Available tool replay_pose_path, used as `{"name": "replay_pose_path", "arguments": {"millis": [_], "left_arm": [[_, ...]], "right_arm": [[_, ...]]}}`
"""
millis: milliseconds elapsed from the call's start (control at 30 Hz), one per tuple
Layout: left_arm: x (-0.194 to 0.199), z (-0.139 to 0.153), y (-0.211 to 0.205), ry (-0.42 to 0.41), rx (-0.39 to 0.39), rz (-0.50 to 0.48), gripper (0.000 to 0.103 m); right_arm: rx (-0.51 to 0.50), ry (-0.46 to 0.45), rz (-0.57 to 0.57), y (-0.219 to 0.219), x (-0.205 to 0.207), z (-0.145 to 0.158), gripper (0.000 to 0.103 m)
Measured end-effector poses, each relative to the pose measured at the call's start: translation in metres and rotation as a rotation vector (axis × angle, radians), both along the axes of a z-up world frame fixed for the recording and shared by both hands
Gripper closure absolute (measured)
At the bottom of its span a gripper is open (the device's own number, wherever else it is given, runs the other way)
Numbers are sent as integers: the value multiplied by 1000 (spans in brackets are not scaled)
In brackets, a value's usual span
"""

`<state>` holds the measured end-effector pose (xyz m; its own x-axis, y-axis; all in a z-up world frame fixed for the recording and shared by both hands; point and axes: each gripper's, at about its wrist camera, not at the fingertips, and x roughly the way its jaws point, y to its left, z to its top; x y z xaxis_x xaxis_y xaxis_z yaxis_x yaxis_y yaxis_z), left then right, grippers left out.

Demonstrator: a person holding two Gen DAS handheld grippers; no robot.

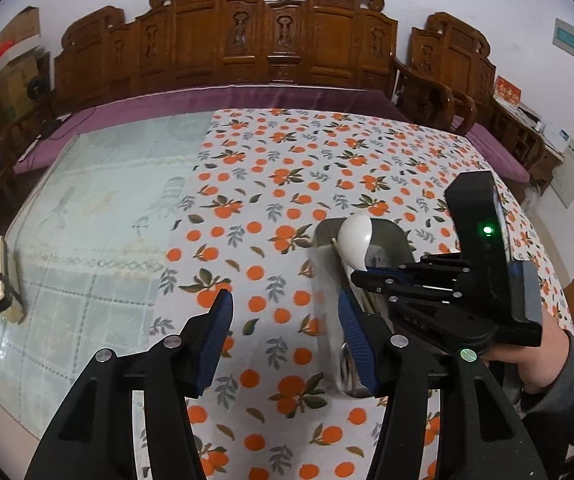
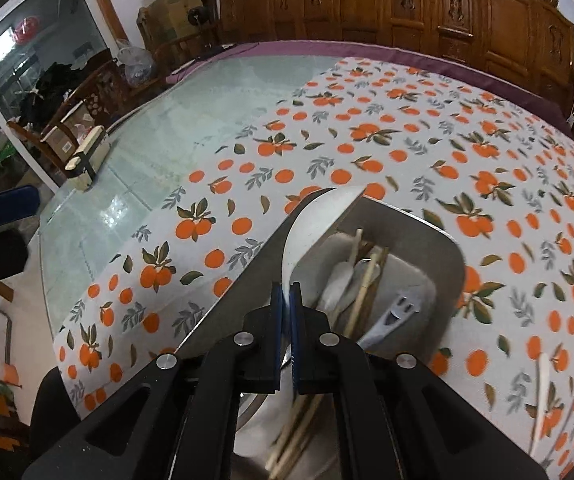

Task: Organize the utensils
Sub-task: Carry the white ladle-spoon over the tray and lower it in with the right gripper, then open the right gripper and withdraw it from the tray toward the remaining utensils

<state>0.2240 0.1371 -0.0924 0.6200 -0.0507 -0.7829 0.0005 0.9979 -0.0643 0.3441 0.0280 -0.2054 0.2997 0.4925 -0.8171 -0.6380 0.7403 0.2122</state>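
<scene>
**White spoon over the metal tray**

Left wrist view: my left gripper (image 1: 285, 336) stands open with nothing between its pads, over the orange-print tablecloth (image 1: 287, 168). Just right of it sits the metal tray (image 1: 329, 276) — above it, my right gripper (image 1: 361, 274) pinches the white spoon (image 1: 355, 240).

Right wrist view: my right gripper (image 2: 287, 304) is clamped on the white spoon's (image 2: 319, 216) handle — its bowl ahead of my tips, over the metal tray's (image 2: 415, 224) far rim. Chopsticks (image 2: 367, 280) and a white slotted utensil (image 2: 401, 310) lie inside.

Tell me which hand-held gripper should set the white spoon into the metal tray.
Right. The right hand-held gripper is already shut on the white spoon, poised over the metal tray. The left hand-held gripper is open and empty beside the tray.
</scene>
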Motion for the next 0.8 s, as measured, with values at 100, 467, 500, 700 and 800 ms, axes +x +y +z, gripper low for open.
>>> {"name": "replay_pose_path", "arguments": {"millis": [100,467,500,700,800], "left_arm": [[-2,-1,5,3,5,15,50],[-3,4,-8,-12,13,7,46],[-3,5,-11,-15,13,3,46],[-1,9,-39,-26,4,-28,46],[1,8,-58,-27,-1,-54,46]], "right_arm": [[8,15,1,5,1,-4,97],[31,-49,-8,-32,-11,22,97],[37,-63,-14,-44,-15,30,97],[44,-128,-67,-113,-37,61,85],[31,-141,-111,-150,-44,69,84]]}}
